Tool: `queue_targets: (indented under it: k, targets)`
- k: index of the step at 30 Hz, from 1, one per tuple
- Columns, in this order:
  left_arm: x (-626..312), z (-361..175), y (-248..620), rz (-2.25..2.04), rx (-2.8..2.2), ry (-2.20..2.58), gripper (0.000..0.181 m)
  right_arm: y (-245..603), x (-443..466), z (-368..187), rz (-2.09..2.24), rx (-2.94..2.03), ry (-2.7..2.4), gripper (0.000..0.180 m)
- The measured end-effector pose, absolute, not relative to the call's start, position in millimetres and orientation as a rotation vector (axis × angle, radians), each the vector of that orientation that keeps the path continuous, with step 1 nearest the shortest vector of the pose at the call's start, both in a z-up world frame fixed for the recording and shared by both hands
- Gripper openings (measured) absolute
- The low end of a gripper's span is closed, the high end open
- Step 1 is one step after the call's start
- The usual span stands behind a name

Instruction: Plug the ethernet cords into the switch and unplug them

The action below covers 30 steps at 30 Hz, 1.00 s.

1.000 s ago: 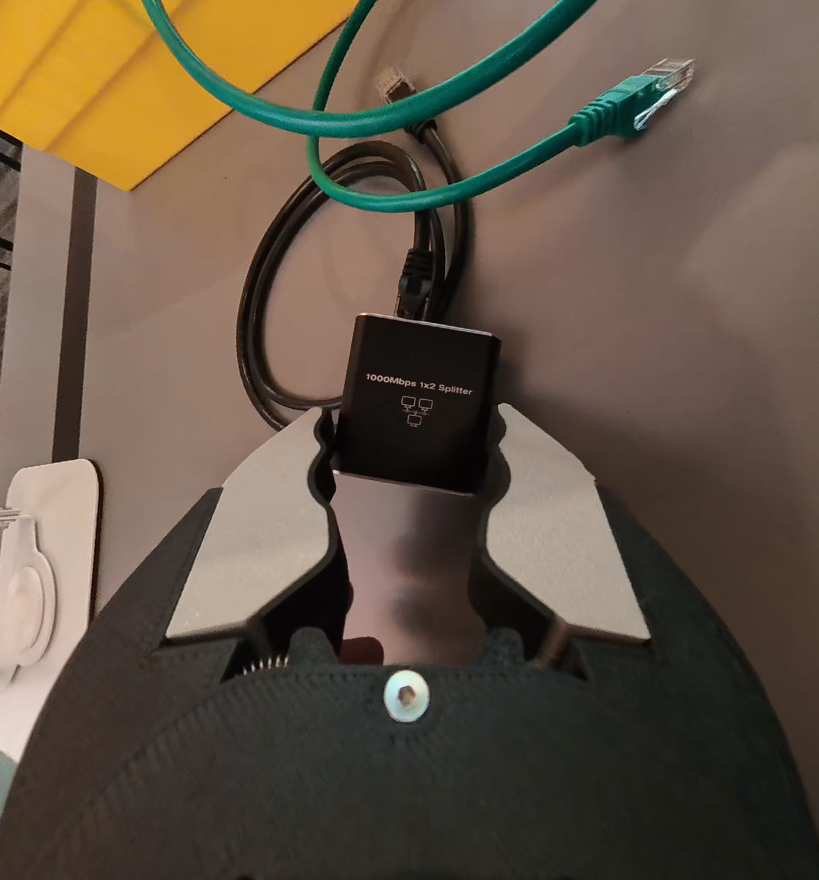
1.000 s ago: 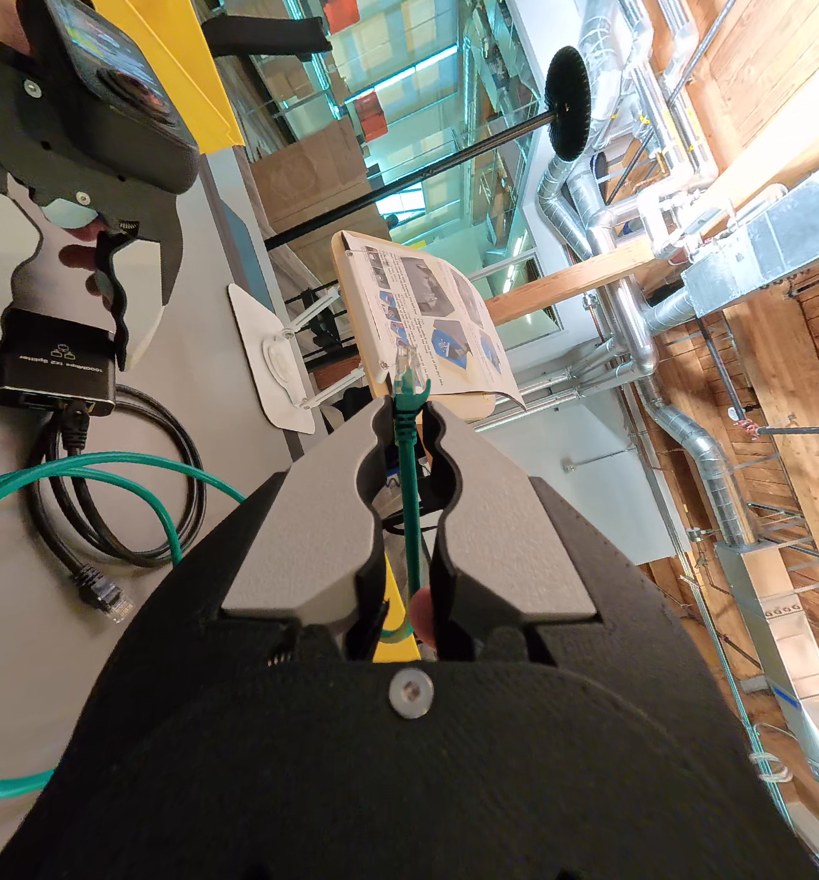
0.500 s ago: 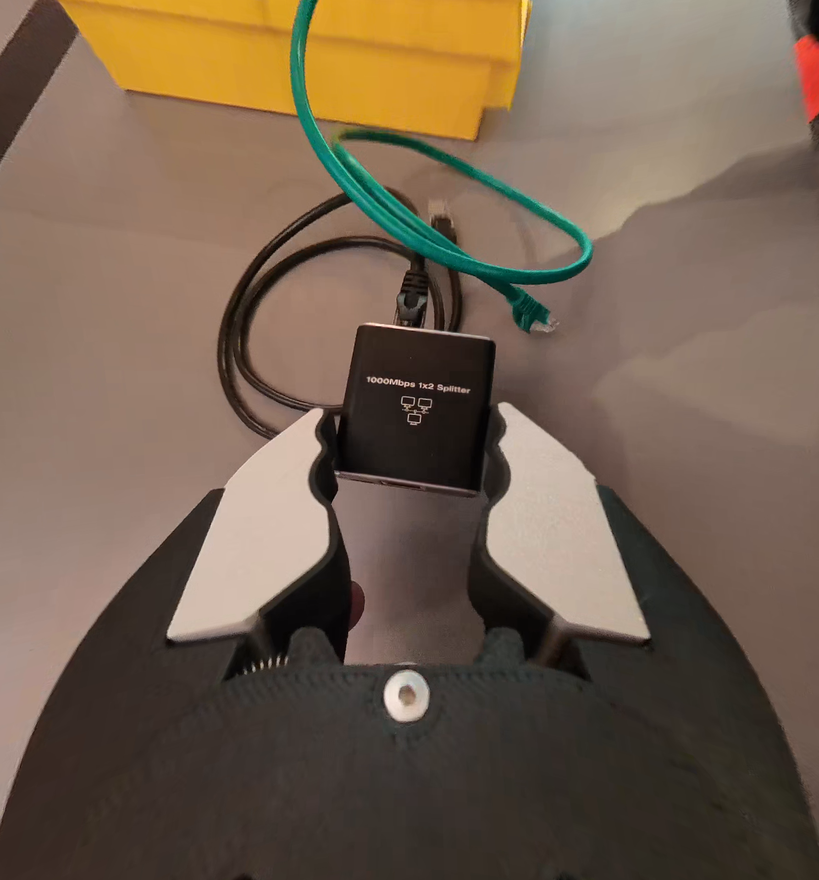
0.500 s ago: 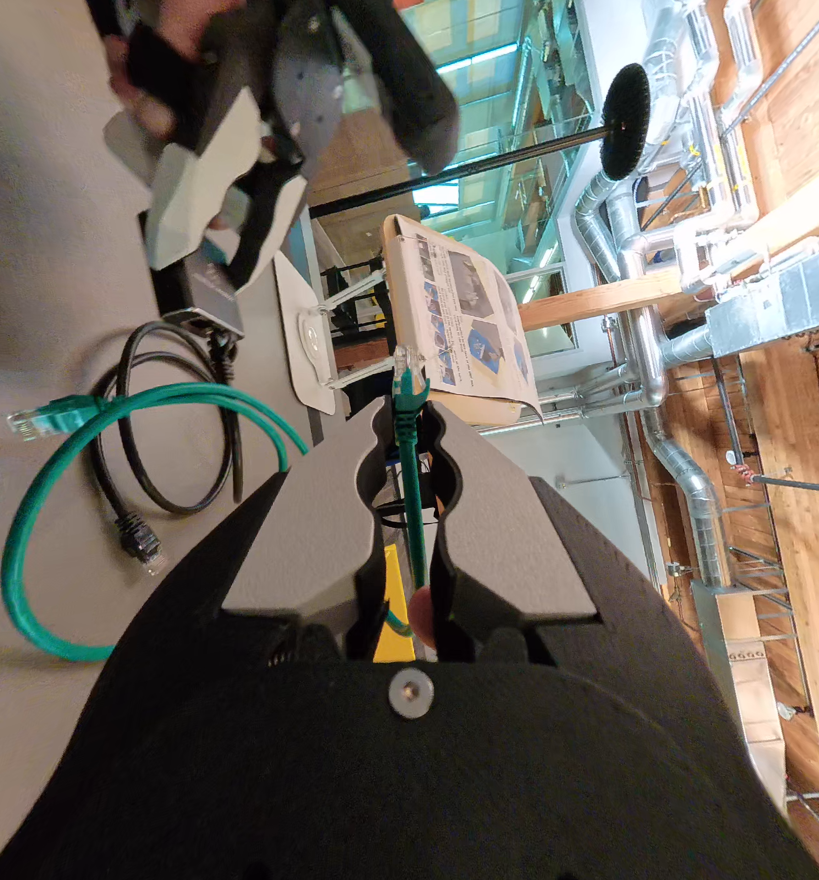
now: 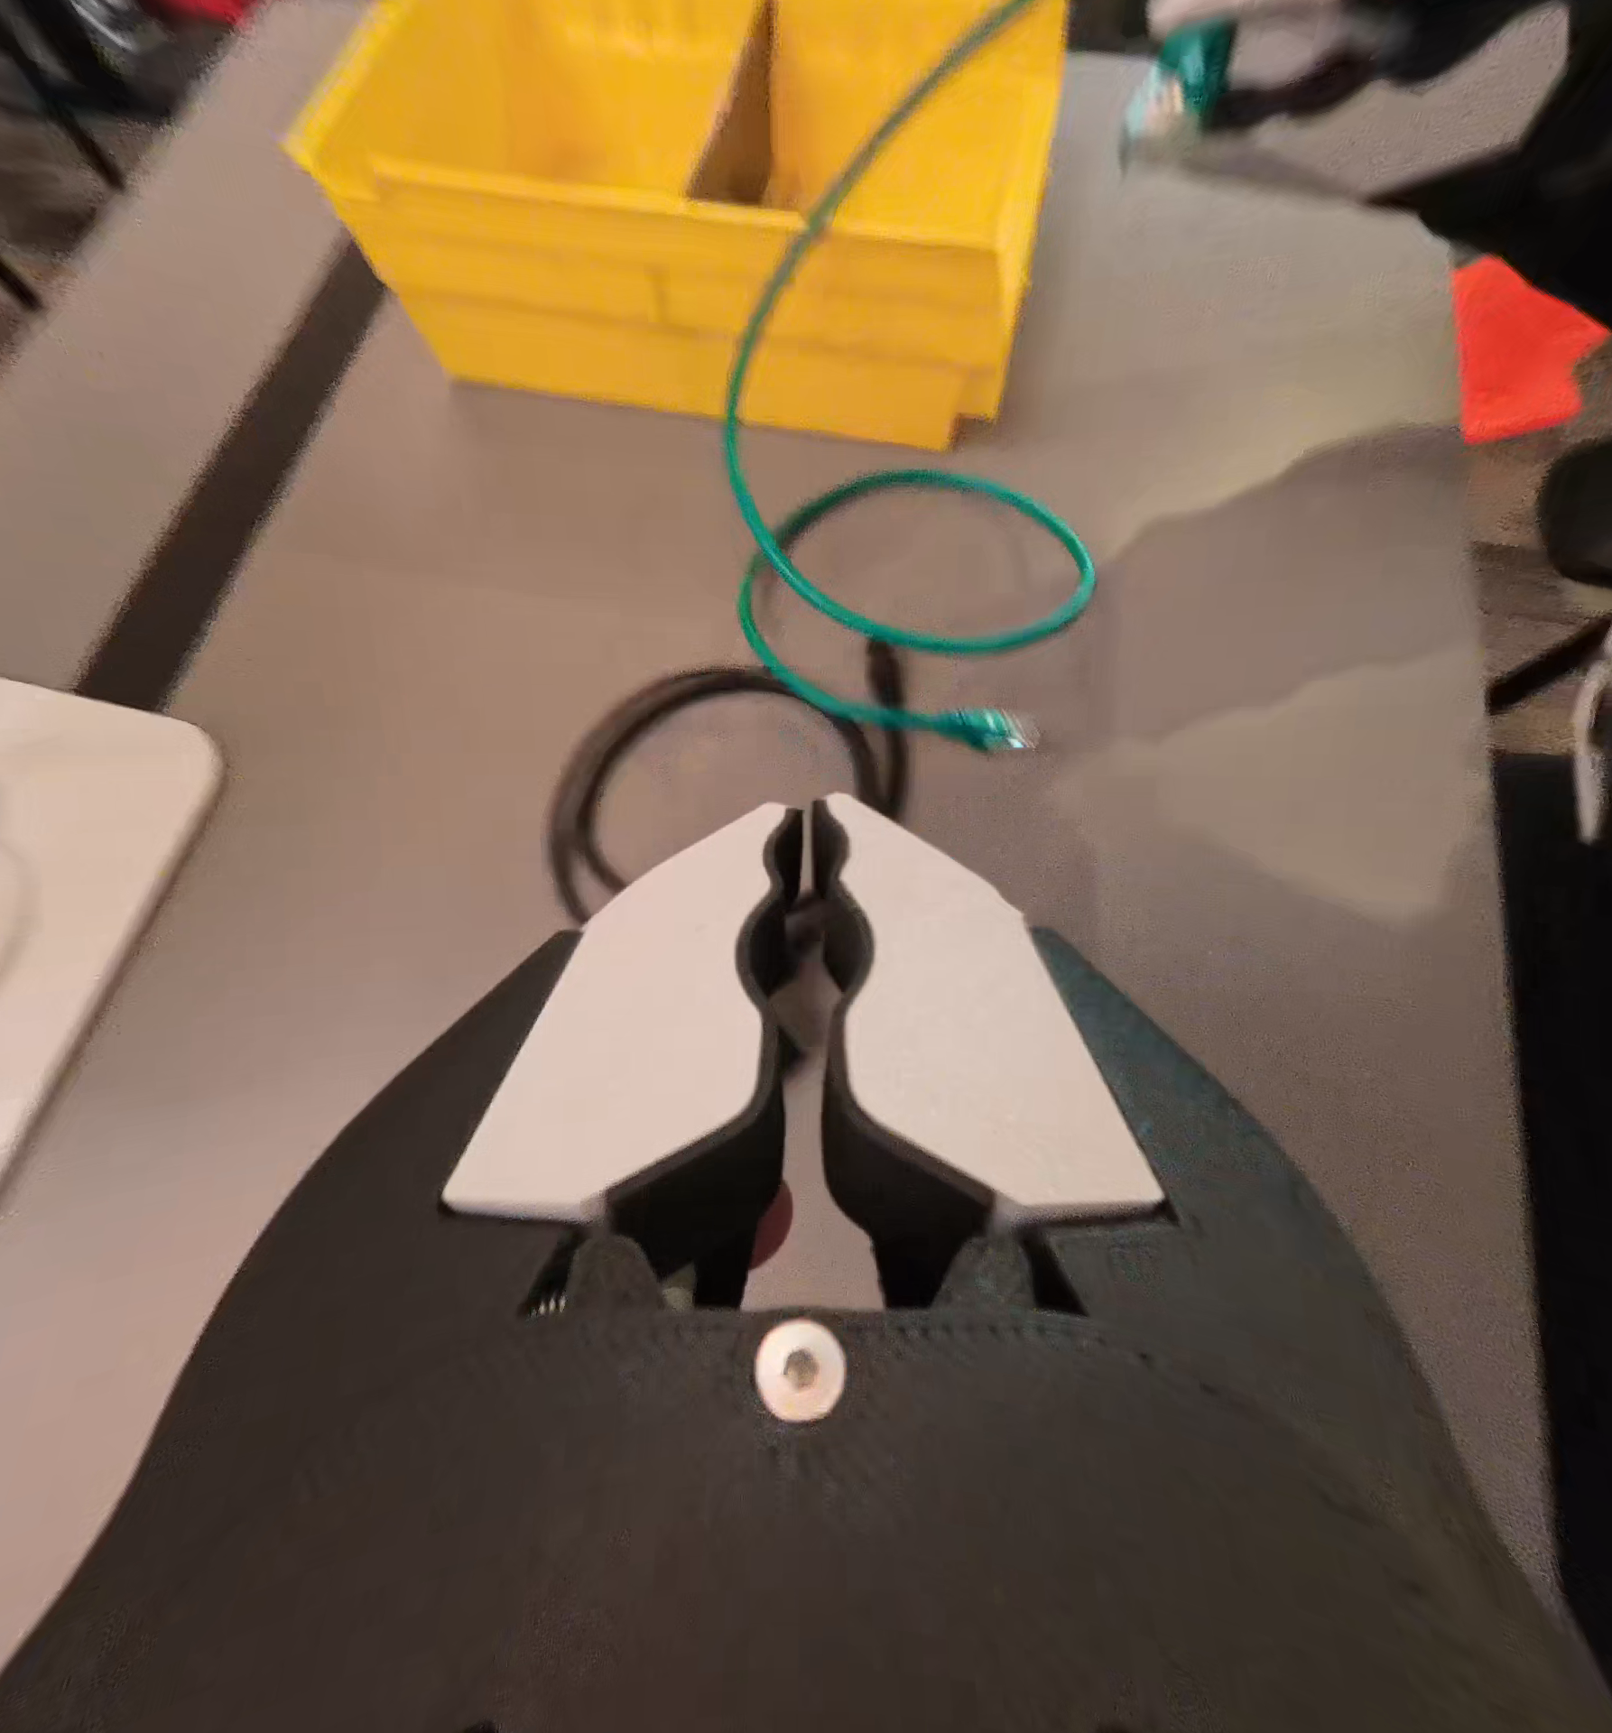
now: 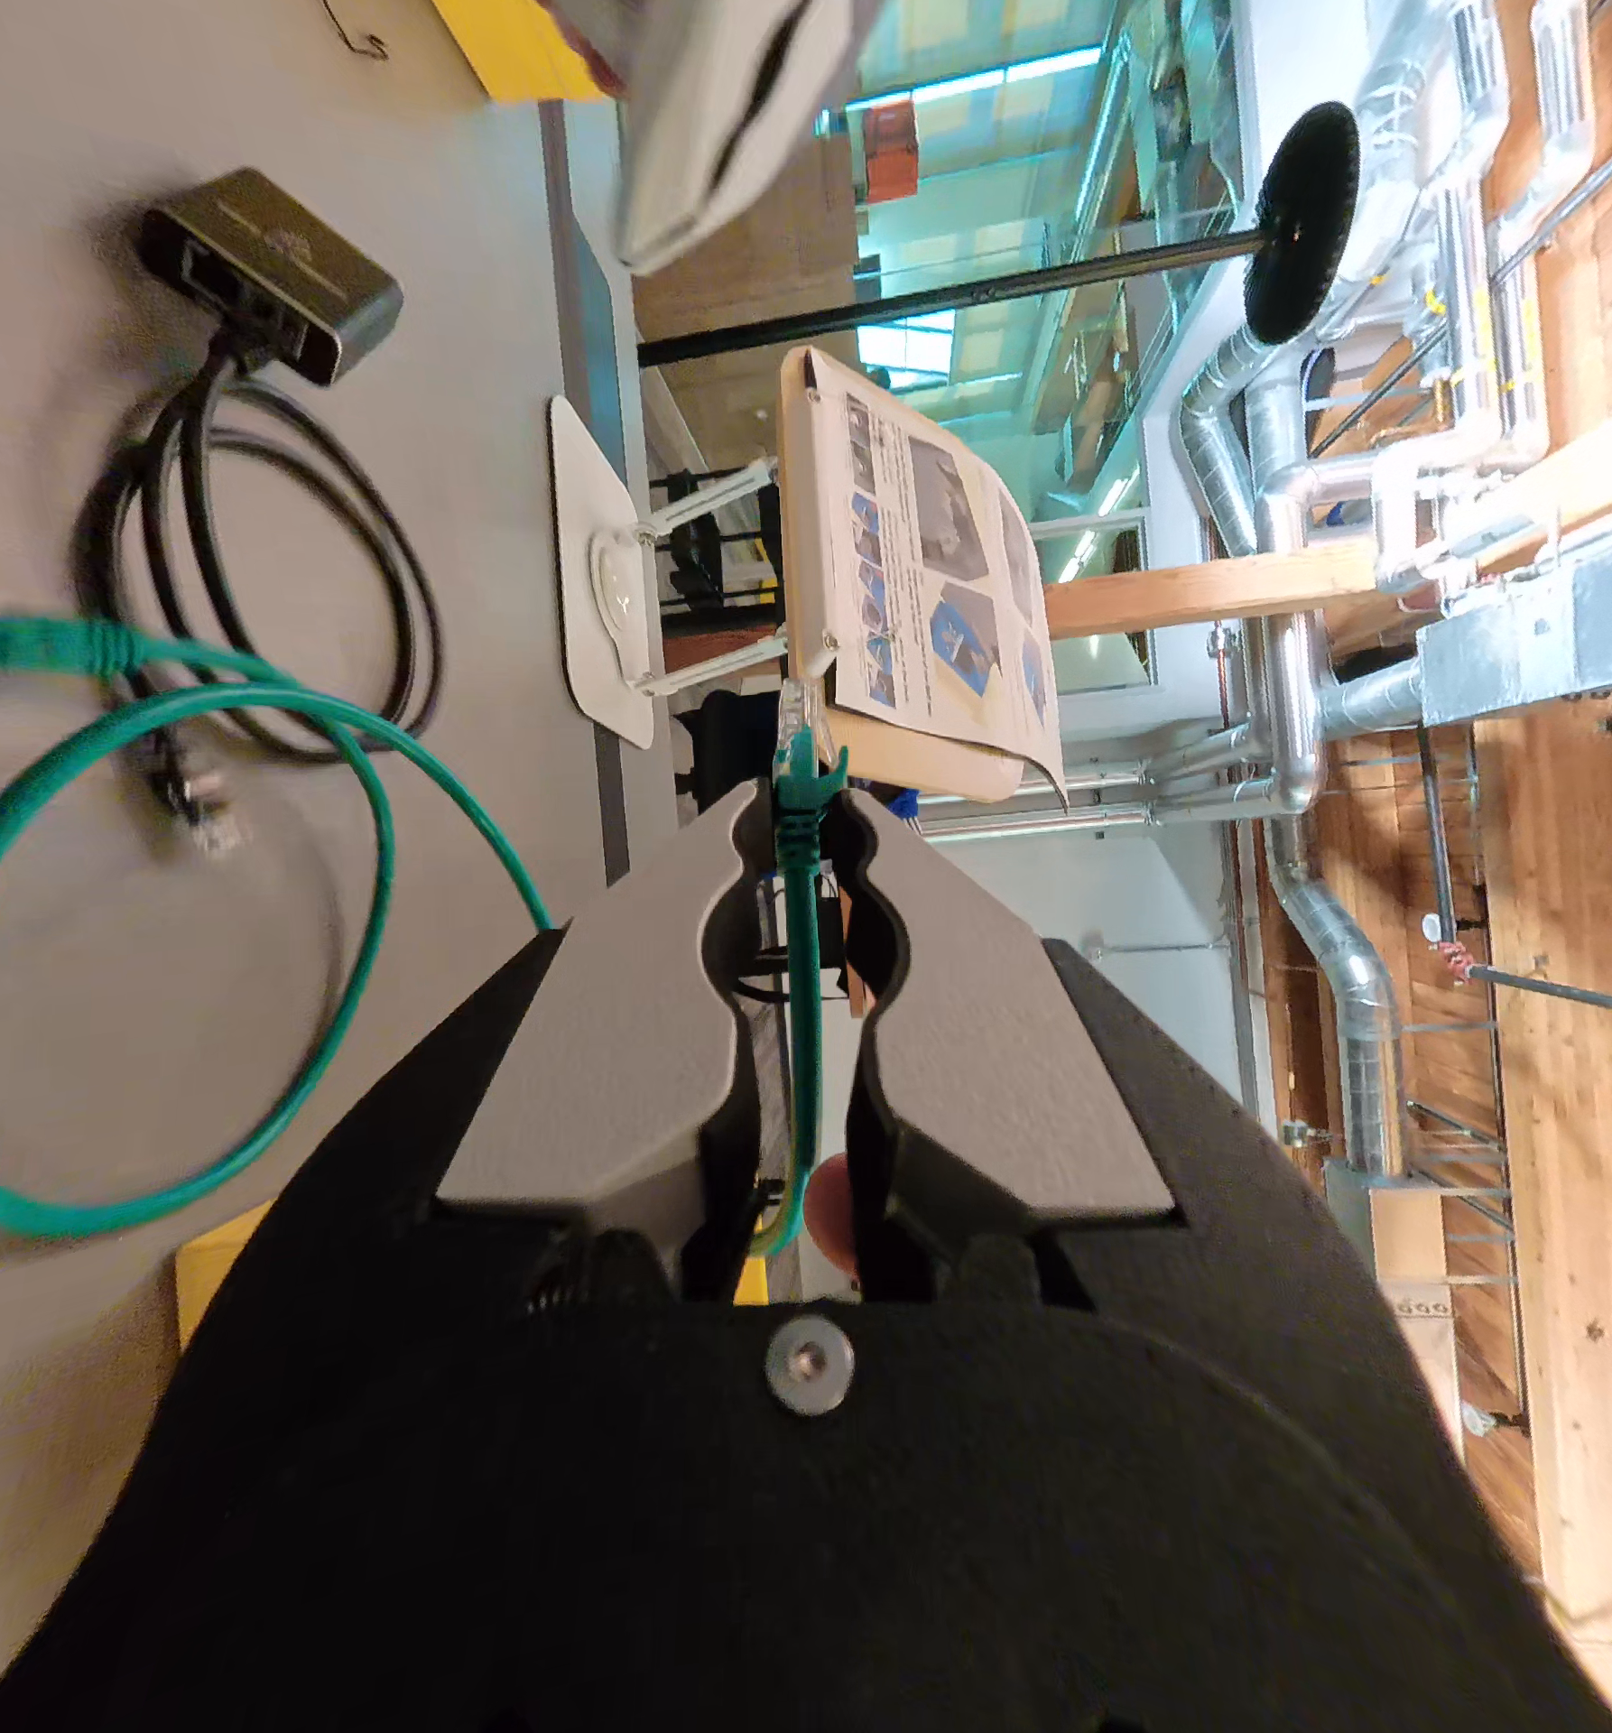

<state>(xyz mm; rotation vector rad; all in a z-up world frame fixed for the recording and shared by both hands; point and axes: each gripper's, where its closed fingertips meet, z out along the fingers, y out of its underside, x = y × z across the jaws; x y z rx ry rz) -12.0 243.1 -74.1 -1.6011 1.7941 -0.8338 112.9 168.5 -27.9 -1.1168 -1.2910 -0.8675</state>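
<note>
On the grey bench (image 6: 465, 169), the black switch (image 6: 272, 272) lies flat with the black ethernet cord (image 6: 249, 563) seated in one of its ports; the port beside it appears vacant. The free plug of the black cord (image 6: 197, 811) rests on the bench near the coil. The green ethernet cord (image 6: 221, 938) is in neither port: one plug (image 6: 798, 750) projects from the right tongs (image 6: 807, 797), which are clamped on the cord just behind the plug, and the other plug (image 5: 985, 730) lies loose on the bench beside the black coil. The left tongs (image 5: 807, 816) are closed, tips almost touching, gripping nothing, and stand clear of the switch. Judged from this layout, one cord is plugged in and the green insertion is not yet done; unplugging of both cords remains. Beyond the cords stand a yellow bin (image 5: 690, 234) and a white stand base (image 6: 596, 581) carrying a printed sheet (image 6: 924, 581).
</note>
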Motion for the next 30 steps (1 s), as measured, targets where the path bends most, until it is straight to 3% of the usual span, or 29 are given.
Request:
queue_targets:
  k: [7,15,20,30]
  targets:
    - [-38.2,-157.9,278.3,-0.338,-1.462,2.019,0.047,163.6,112.7,-45.5,-0.837,-1.155,-1.304,0.009]
    - [-48.3,-201.1,302.9,-0.038,-1.077,2.256,0.078,156.9,126.4,-53.1,-0.809,-1.195,-1.29,0.009]
    - [-33.3,-208.8,304.4,0.013,-1.033,2.407,0.063,158.5,123.5,-62.9,-0.787,-1.211,-1.301,0.009]
    - [-23.2,-217.8,299.4,0.116,-0.978,2.762,0.066,163.2,122.2,-67.9,-0.749,-1.214,-1.288,0.01]
